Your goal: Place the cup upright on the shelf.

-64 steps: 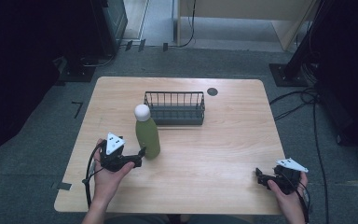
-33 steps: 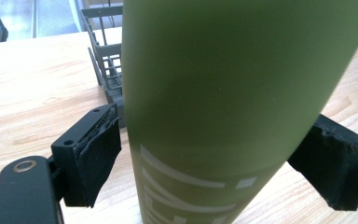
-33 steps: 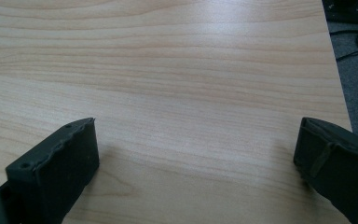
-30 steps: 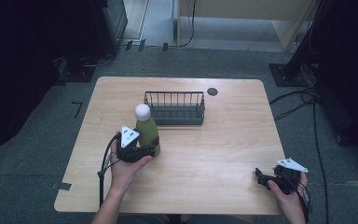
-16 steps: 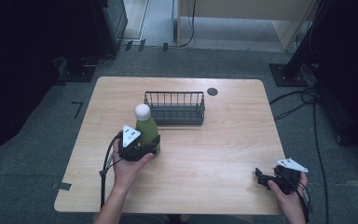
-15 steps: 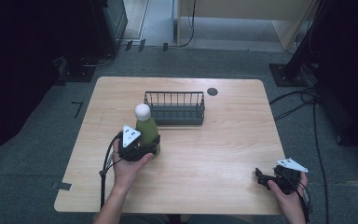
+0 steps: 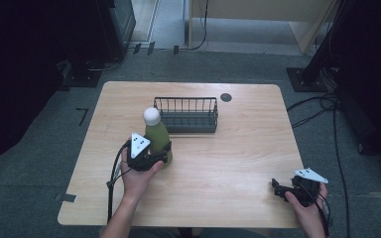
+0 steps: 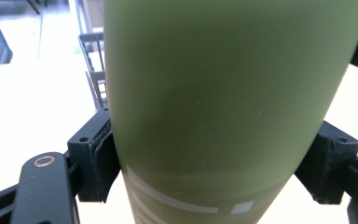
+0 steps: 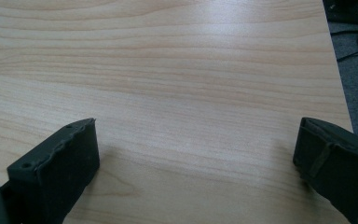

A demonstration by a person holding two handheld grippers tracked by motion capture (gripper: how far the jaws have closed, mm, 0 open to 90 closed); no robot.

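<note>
A green bottle (image 7: pixel 157 135) with a round white cap (image 7: pixel 152 115) stands upright on the wooden table (image 7: pixel 233 153), just left of a dark wire basket (image 7: pixel 187 115). My left gripper (image 7: pixel 162 152) is shut on the bottle's lower body from the near side. In the left gripper view the bottle (image 8: pixel 223 84) sits between the two black pads (image 8: pixel 100 158), which press on both of its sides. At the table's front right corner, my right gripper (image 7: pixel 279 188) rests low over bare wood, open, its jaws wide apart (image 9: pixel 196 154) with nothing between them.
The basket (image 8: pixel 93 56) stands empty at the table's back middle, close behind the bottle. A small dark round cap (image 7: pixel 225 97) sits in the tabletop behind the basket. Cables (image 7: pixel 327 106) and dark furniture lie on the grey floor around the table.
My left gripper came in from the bottle's left, moved up to it and took hold of its lower body. Over the last half second it has held still. The right gripper has not moved.
</note>
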